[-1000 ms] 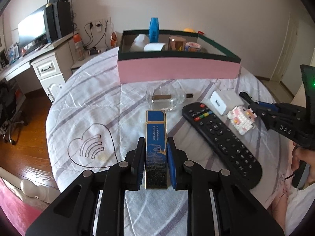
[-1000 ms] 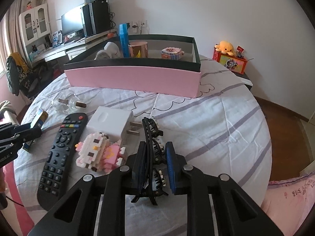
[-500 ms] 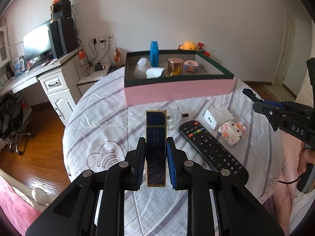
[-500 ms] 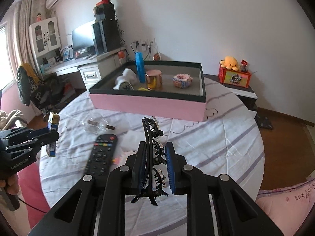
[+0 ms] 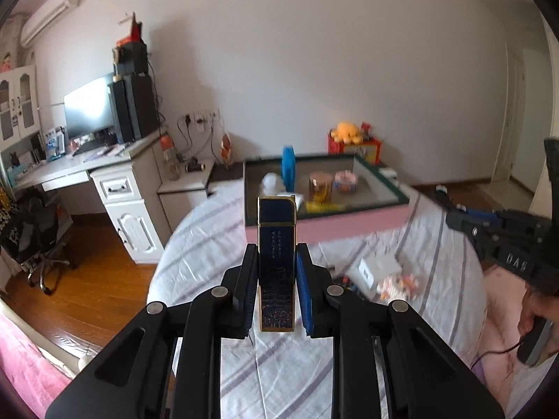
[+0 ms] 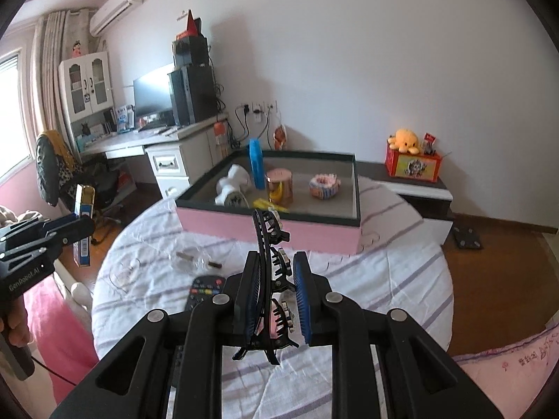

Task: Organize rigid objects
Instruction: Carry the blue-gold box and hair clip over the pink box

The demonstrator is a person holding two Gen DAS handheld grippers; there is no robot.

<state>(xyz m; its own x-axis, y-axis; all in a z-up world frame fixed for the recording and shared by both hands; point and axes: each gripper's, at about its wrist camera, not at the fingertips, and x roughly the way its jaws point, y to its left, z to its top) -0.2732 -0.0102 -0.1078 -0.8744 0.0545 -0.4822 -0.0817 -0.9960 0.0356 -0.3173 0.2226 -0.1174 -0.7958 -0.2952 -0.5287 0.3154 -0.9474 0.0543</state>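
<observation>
Already sorted: the pink-walled box with a dark green rim point(image 6: 265, 227), at the far edge of the table point(image 6: 384, 279), holds a blue bottle point(image 6: 256, 164), a white figurine point(image 6: 232, 183), a copper-coloured tin point(image 6: 279, 181), a patterned tape roll point(image 6: 324, 185) and a yellow item point(image 6: 265, 204).
Left gripper point(image 5: 277, 276): fingers clamped on the dark blue, gold-edged rectangular lighter point(image 5: 276, 244), held upright in the air above the table's near edge.
Right gripper point(image 6: 274, 288): fingers clamped on the black toothed hair claw clip point(image 6: 270, 262), also clear of the table.
Still on the table: black remote control point(image 6: 204, 288), clear glass bottle with a cork point(image 6: 195, 262), white plug adapter point(image 5: 375, 267), pink-and-white block figure point(image 5: 398, 286), all between the box and the near edge.
Progress: roughly halfway, judging by the count; two items are in hand and not yet in the box.
</observation>
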